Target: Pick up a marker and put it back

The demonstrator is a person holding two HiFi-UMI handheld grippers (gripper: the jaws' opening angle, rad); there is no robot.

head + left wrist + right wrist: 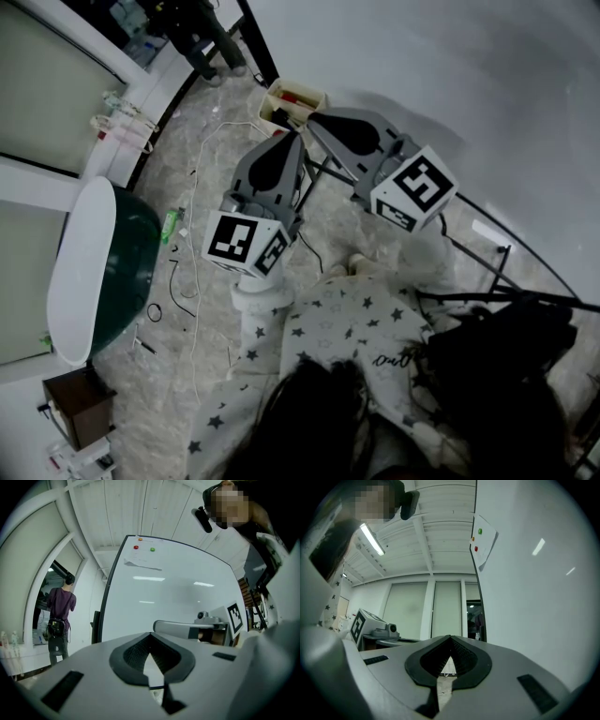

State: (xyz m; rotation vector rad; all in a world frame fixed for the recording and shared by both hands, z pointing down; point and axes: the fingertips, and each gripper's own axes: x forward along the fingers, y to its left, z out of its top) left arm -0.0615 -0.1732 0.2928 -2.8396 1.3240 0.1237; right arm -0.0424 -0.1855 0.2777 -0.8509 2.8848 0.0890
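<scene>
Progress unclear: no marker is held, so it is either not yet picked up or already put back. Left gripper (151, 641) jaws are together and empty, and right gripper (450, 641) jaws likewise. Box (292, 101) by the whiteboard's (450, 75) lower edge shows something red, possibly markers, can't confirm. Sheet (143, 560) on the whiteboard has unreadable print, and no brands are legible.

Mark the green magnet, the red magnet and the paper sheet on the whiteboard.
green magnet (152, 549), left gripper view, its centre.
red magnet (136, 547), left gripper view, its centre.
paper sheet (143, 561), left gripper view, middle of the sheet.
</scene>
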